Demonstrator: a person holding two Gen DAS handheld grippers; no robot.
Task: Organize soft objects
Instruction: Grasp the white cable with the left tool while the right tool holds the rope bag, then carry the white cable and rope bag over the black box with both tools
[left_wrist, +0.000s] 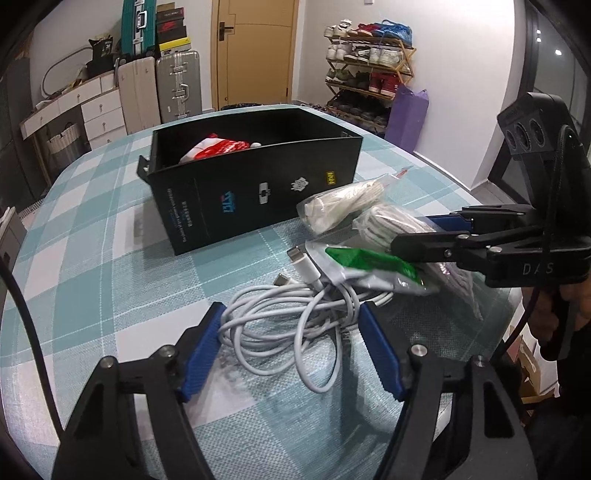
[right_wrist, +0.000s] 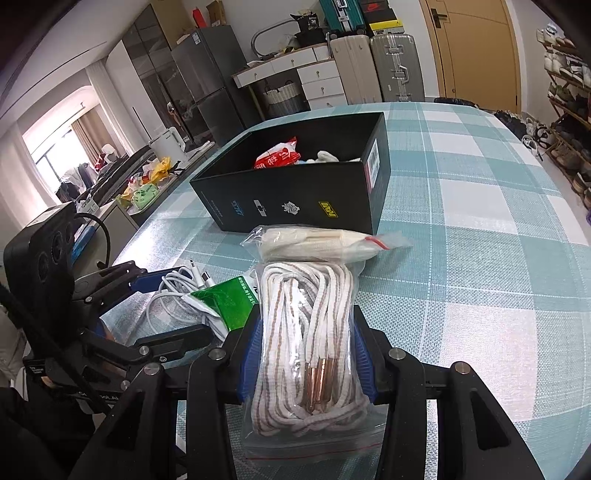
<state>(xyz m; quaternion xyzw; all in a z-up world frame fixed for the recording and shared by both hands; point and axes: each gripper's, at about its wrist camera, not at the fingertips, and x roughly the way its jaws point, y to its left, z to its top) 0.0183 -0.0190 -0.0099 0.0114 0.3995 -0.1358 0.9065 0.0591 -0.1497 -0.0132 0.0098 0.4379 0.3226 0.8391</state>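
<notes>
The right gripper (right_wrist: 306, 354) has its blue-padded fingers (right_wrist: 251, 354) closed on a clear zip bag of white striped cord (right_wrist: 306, 325), squeezing it at its middle. Just beyond it lies a second zip bag of cream cord (right_wrist: 314, 242), close against the near wall of the open black box (right_wrist: 295, 192), which stands on the checked worktop (right_wrist: 480, 221) and holds a red-and-white packet (right_wrist: 277, 155).

The left gripper (left_wrist: 290, 350) has its fingers (left_wrist: 201, 350) apart, one on each side of a coil of white charging cable (left_wrist: 288, 321) lying on the worktop; the pads do not press it. A green-and-silver pouch (left_wrist: 373, 267) rests on the cable's far right edge, under the right gripper's fingers.
</notes>
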